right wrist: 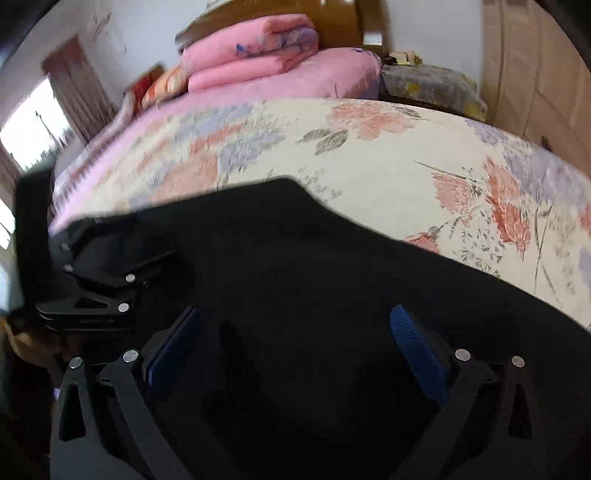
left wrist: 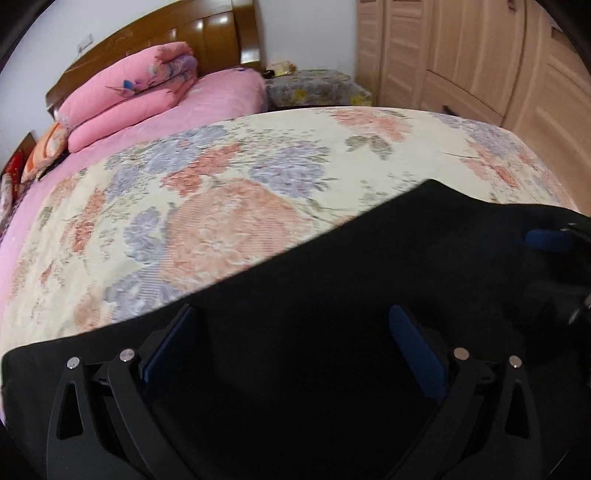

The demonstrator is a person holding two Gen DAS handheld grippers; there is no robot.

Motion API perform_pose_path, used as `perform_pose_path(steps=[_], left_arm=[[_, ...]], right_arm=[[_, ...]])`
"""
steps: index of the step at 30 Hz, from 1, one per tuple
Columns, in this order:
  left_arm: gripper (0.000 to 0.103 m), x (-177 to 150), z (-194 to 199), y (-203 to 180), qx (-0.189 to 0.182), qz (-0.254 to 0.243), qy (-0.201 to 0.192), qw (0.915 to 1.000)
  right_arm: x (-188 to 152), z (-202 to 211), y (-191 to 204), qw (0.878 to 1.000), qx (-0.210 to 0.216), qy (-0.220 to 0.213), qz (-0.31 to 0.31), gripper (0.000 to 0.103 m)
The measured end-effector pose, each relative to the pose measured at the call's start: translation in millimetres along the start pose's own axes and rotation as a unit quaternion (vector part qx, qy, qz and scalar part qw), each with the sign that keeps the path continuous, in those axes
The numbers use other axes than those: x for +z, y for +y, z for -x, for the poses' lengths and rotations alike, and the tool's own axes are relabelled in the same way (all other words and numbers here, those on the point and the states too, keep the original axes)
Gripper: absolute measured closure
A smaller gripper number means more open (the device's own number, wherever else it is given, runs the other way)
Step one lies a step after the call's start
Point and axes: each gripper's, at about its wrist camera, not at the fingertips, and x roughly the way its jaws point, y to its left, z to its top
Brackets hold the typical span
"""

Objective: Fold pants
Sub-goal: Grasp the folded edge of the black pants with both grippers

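Observation:
Black pants (left wrist: 332, 280) lie flat on the floral bedspread (left wrist: 229, 192) and fill the lower part of both views (right wrist: 295, 258). My left gripper (left wrist: 293, 332) hovers just above the pants with its blue-padded jaws wide apart and nothing between them. My right gripper (right wrist: 295, 332) is also wide open over the pants, empty. The right gripper shows at the right edge of the left wrist view (left wrist: 554, 251), and the left gripper shows at the left of the right wrist view (right wrist: 99, 291). The near part of the pants is hidden under the grippers.
A folded pink quilt (left wrist: 129, 92) and pillows lie at the head of the bed by the wooden headboard (left wrist: 177, 33). A covered nightstand (left wrist: 317, 86) and wooden wardrobe doors (left wrist: 480, 55) stand to the right. A window (right wrist: 33, 122) is at the left.

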Motion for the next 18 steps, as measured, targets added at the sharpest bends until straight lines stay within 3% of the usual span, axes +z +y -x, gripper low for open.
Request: perform_pose_path(steps=[2, 5, 8, 9, 10, 13, 15, 18], left_arm=[[0.005, 7, 13, 1, 0.037, 0.019, -0.009, 0.9991], [0.004, 24, 42, -20, -0.07, 0.013, -0.047, 0.9963], [0.004, 43, 39, -76, -0.177, -0.064, -0.039, 0.9813], [0.004, 49, 27, -97, -0.184, -0.091, -0.033, 0.9782], [0.005, 53, 14, -114, -0.168, -0.111, -0.023, 0.9793], [0.005, 57, -14, -138, -0.17, -0.135, 0.002, 0.9762], [0.001, 55, -26, -145, -0.142, -0.158, -0.015, 0.9771], [0.001, 56, -31, -140, -0.15, -0.157, -0.028, 0.9758]], right_arm=[[2, 21, -12, 0.996, -0.081, -0.038, -0.012, 0.005], [-3, 47, -30, 0.995, -0.072, -0.06, -0.025, 0.005], [-17, 54, -51, 0.995, -0.091, -0.022, -0.023, 0.005], [-23, 54, -61, 0.993, -0.113, -0.01, -0.028, 0.005], [-29, 54, -68, 0.992, -0.125, 0.0, -0.035, 0.005], [-42, 60, -88, 0.994, -0.091, 0.004, -0.053, 0.005], [-45, 59, -89, 0.995, -0.089, 0.003, -0.041, 0.005], [-40, 67, -80, 0.993, -0.107, -0.022, -0.039, 0.005]])
